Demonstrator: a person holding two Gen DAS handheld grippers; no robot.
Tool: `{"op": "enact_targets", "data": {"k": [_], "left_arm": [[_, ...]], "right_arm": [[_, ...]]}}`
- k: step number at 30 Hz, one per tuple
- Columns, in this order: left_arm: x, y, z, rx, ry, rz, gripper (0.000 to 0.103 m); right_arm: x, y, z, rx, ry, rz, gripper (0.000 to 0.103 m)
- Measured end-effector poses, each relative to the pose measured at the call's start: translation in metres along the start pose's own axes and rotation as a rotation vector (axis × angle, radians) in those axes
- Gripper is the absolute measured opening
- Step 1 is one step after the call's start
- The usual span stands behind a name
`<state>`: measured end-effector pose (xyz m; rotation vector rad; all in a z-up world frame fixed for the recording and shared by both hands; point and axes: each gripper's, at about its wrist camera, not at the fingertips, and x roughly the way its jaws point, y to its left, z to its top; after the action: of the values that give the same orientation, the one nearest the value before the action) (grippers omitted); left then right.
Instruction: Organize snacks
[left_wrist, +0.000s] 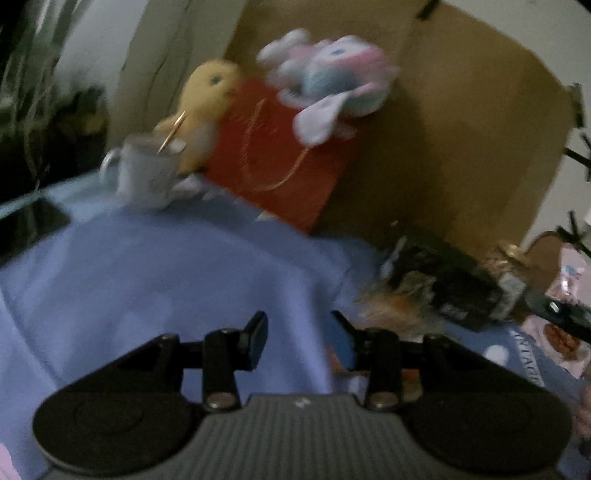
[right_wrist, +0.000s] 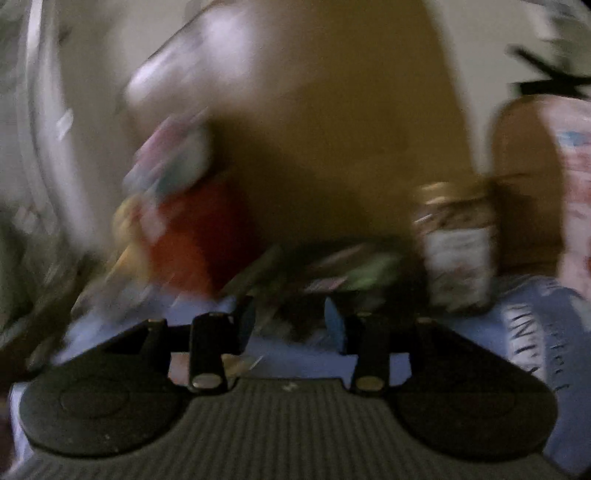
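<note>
Cardboard (left_wrist: 461, 122) fills the background, leaning behind a blue cloth (left_wrist: 147, 266) that covers the table. A red box (left_wrist: 280, 162) stands against it, with a yellow plush (left_wrist: 207, 103) beside it and a pastel plush (left_wrist: 328, 77) on top. A white mug (left_wrist: 147, 170) sits left of them. Dark snack packets (left_wrist: 443, 284) lie heaped on the cloth, right of the left gripper (left_wrist: 299, 339), whose jaws stand apart, holding nothing. The right gripper (right_wrist: 290, 321) is likewise spread and bare, the packets just beyond its tips; a gold-lidded jar (right_wrist: 458, 243) stands to the right, blurred.

We make out only blurred white capitals, perhaps "ANTA", on the pale blue cloth (right_wrist: 524, 328), gold script on the red flat box (left_wrist: 280, 155) unreadable to us
</note>
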<state>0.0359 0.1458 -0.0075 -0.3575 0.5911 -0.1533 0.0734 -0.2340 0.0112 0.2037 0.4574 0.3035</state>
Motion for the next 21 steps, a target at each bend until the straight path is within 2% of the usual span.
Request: {"op": "enact_targets", "data": {"k": [3, 7, 11, 13, 16, 17, 21], "left_arm": [[0.015, 0.015, -0.010, -0.051, 0.047, -0.036, 0.036], [0.036, 0.014, -0.021, -0.031, 0.084, -0.057, 0.036], [0.039, 0.012, -0.028, -0.002, 0.041, -0.080, 0.036], [0.039, 0.014, -0.028, -0.010, 0.039, -0.098, 0.036], [0.040, 0.017, -0.028, -0.031, 0.036, -0.117, 0.036], [0.040, 0.017, -0.028, -0.034, 0.035, -0.121, 0.036], [0.040, 0.022, -0.028, -0.057, 0.035, -0.141, 0.036]], "right_arm": [[0.003, 0.032, -0.014, -0.102, 0.091, 0.051, 0.045], [0.025, 0.061, -0.025, -0.223, 0.174, 0.055, 0.045], [0.055, 0.079, -0.027, -0.271, 0.281, 0.072, 0.047], [0.071, 0.079, -0.023, -0.196, 0.334, 0.063, 0.049], [0.089, 0.066, -0.010, -0.073, 0.322, 0.031, 0.065], [0.094, 0.061, -0.006, -0.047, 0.315, 0.017, 0.067], [0.125, 0.034, -0.001, 0.120, 0.376, -0.026, 0.067]]}}
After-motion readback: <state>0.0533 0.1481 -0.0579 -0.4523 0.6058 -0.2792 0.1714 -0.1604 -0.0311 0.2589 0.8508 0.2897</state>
